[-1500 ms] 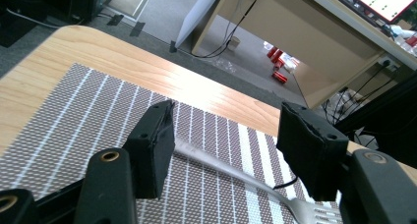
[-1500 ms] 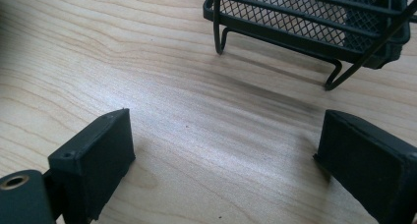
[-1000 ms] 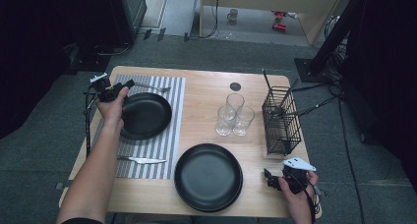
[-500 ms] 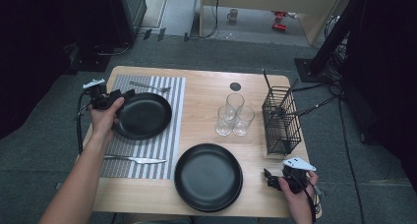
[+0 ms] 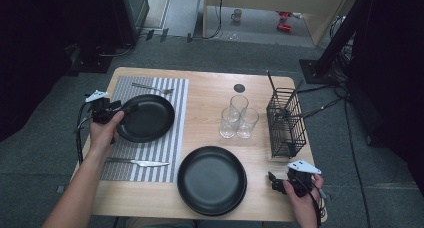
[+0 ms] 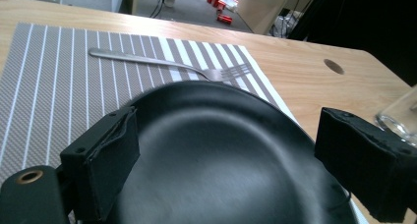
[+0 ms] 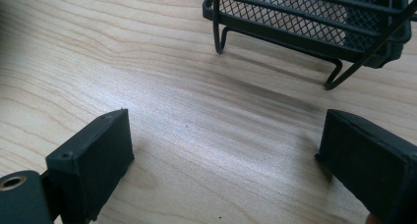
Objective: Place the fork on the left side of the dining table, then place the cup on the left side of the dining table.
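High view puts the left tongs [image 5: 131, 108] at the near-left rim of the black plate [image 5: 147, 118] on the striped mat [image 5: 160, 148], jaws spread and straddling that rim; right tongs [image 5: 274, 183], also spread, rest well apart from the plate, empty

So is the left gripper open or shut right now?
Open. The left gripper holds its jaws wide apart over the black plate, gripping nothing.
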Motion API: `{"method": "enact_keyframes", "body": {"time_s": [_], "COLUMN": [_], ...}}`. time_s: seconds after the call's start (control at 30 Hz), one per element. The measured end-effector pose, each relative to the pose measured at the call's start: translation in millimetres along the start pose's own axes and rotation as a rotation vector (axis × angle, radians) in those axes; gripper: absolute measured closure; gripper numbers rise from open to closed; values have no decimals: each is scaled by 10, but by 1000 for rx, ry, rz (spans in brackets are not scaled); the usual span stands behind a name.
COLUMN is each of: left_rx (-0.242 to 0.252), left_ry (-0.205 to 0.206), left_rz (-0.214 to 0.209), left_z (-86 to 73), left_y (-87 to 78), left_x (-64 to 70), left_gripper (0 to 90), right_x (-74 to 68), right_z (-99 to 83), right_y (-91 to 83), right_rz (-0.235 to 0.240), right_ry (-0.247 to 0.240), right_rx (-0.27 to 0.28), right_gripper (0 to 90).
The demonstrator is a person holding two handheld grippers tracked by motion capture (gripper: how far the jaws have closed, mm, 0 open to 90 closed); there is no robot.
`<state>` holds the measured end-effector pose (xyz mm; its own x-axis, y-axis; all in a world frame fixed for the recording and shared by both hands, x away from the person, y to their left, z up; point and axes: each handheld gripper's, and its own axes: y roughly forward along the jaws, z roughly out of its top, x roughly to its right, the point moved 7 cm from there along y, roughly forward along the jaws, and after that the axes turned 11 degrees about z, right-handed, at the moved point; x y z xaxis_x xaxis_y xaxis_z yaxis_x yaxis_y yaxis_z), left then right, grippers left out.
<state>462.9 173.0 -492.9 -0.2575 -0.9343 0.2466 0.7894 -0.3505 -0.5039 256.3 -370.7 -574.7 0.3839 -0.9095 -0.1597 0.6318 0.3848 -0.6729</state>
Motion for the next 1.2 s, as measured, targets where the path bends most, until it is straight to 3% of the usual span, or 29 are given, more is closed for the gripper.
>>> {"method": "enact_keyframes", "body": {"time_s": [0.17, 0.2, 0.4, 0.67, 0.83, 0.93, 1.0, 1.07, 1.2], "left_rx": [-8, -18, -14, -14, -9, -14, -18, -26, -42], "left_ry": [16, 36, 71, 78, 109, 119, 130, 160, 175], "left_rz": [4, 7, -17, -24, -22, -22, -16, 1, 12], "left_z": [-106, -160, -277, -385, -464, -522, -580, -671, -828], "left_y": [-93, -137, -303, -440, -527, -568, -592, -615, -630], "left_x": [49, 84, 207, 269, 323, 348, 372, 393, 421], "left_gripper": [101, 101, 101, 101, 101, 101, 101, 101, 101], "right_x": [0, 2, 5, 5, 6, 9, -5, -32, -115], "right_z": [0, 0, 0, 0, 0, 14, 38, 60, 129], "right_y": [0, 0, 1, 1, 0, -5, -12, -29, -77], "right_rz": [0, -2, -4, -4, -4, 2, 31, 47, 63], "right_ry": [0, 1, 3, 3, 4, 42, 83, 103, 92], "right_rx": [0, -1, -1, -1, -1, 19, 49, 67, 80], "right_gripper": [60, 57, 53, 53, 53, 60, 63, 67, 68]}}
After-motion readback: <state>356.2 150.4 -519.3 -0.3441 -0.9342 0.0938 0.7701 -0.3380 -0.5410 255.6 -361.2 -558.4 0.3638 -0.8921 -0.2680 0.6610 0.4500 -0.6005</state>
